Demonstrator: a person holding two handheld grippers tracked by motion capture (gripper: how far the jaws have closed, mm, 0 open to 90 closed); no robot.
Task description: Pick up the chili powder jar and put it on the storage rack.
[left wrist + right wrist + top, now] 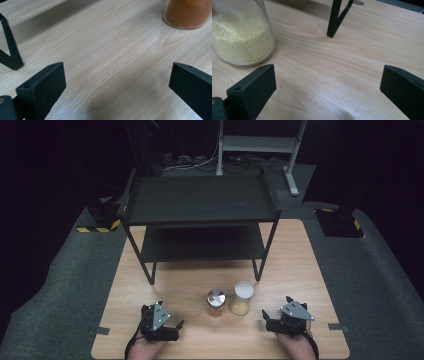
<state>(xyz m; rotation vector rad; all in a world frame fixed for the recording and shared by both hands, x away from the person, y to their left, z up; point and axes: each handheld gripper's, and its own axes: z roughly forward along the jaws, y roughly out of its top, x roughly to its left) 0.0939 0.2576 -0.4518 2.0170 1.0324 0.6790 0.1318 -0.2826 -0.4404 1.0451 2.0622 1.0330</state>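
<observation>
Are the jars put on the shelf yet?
Not yet. Nothing looks done: the orange jar and the yellow jar stand on the table, the shelf bare. The left gripper and right gripper are open, holding nothing. Everything is left.

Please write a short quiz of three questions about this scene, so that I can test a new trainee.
1. True or false: the left gripper is shut on a jar.
2. Which jar stands nearer the right gripper: A) jar with the metal lid, B) jar of pale grains?
3. Fill in: the two-level black rack stands on the wooden ____.

Key: 1 false, both grippers' jaws stand wide apart over bare wood; 2 B; 3 table.
</observation>
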